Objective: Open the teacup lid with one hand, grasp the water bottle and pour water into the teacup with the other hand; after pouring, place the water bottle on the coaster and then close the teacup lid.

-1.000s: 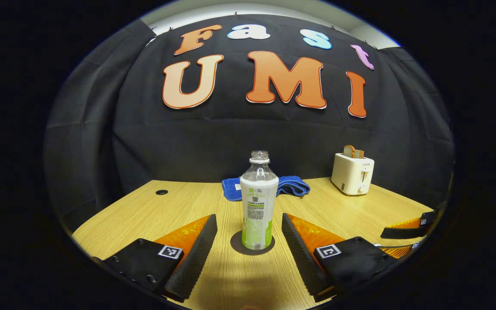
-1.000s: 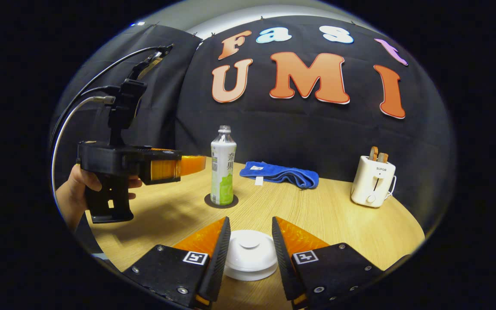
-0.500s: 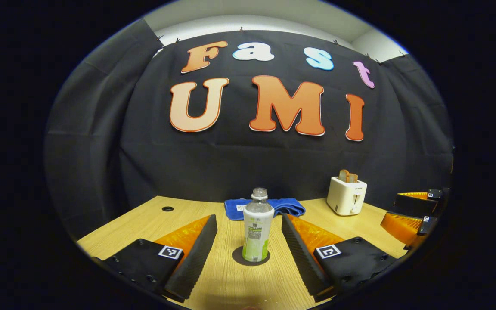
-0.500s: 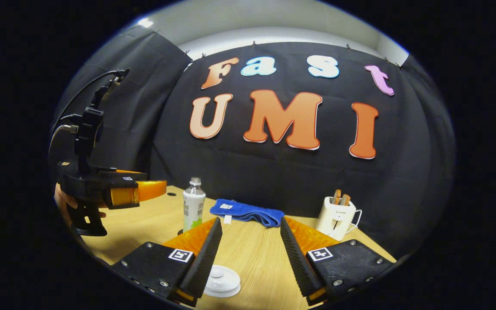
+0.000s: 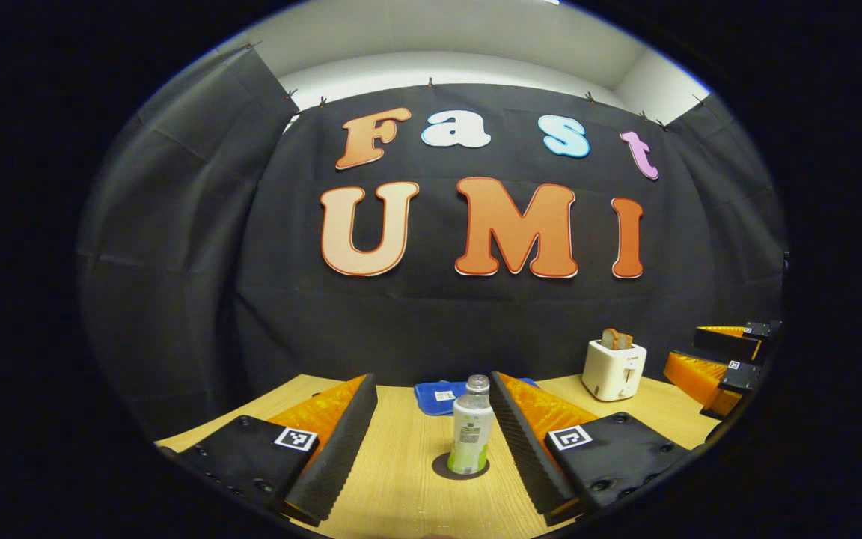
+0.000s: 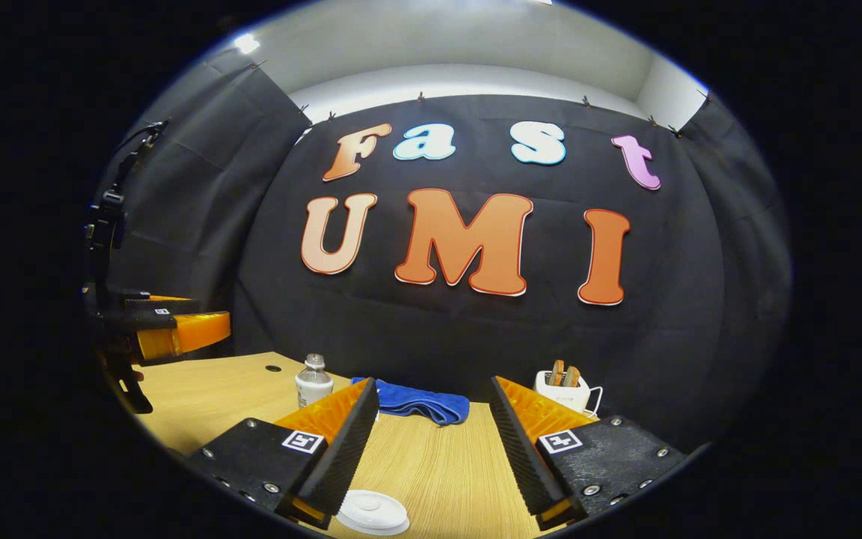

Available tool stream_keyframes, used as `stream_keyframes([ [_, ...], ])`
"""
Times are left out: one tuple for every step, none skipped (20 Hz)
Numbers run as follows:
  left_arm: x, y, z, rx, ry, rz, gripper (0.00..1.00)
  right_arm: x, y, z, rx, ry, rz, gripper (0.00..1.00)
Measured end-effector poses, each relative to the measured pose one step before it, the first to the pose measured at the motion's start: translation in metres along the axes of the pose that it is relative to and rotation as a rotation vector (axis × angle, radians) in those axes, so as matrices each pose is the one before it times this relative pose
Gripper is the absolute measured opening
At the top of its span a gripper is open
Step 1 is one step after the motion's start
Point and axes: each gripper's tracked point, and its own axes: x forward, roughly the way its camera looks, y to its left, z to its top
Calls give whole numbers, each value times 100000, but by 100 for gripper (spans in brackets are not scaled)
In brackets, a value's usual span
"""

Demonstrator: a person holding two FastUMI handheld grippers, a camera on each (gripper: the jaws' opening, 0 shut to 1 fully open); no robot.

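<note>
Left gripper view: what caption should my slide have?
Open left gripper faces a capless water bottle standing on its coaster, toaster behind.

In the left gripper view, the left gripper [image 5: 432, 419] sits at the bottom of the frame, jaws spread wide with nothing between them; the right gripper [image 5: 723, 355] shows at the right edge, level and also parted. In the right gripper view, the right gripper sits bottom centre, jaws wide apart, and the left gripper [image 6: 176, 333] juts in level from the left edge.
</note>
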Motion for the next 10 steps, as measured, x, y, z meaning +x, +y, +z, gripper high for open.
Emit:
stream_keyframes([
  [-100, 534, 364, 785, -728, 1348, 96, 134, -59, 50, 1234, 203, -488, 89],
  [-20, 319, 374, 422, -647, 1067, 95, 106, 33, -47, 1252, 662, 73, 90],
  [-122, 182, 274, -173, -672, 617, 95, 81, 397, -305, 1577, 1431, 1394, 90],
  [-107, 345, 287, -120, -871, 1178, 95, -32, 321, -144, 1554, 842, 1213, 90],
  [39, 383, 126, 348, -851, 727, 96, 86, -49, 244, 608, -415, 55, 91],
  [-64, 354, 23, 63, -45, 793, 94, 30, -134, 264, -517, -803, -500, 90],
  [-95, 467, -67, 234, 221, 1068, 95, -22, -118, 136, -1069, -605, -554, 91],
  [223, 176, -4, -235, -37, 367, 96, 105, -60, 245, -868, -674, -420, 91],
  [-43, -16, 135, -370, -180, -130, 95, 18, -65, 221, -482, -702, -504, 91],
  [-24, 119, 204, -483, -559, -248, 96, 30, -6, 308, -98, -922, -338, 91],
])
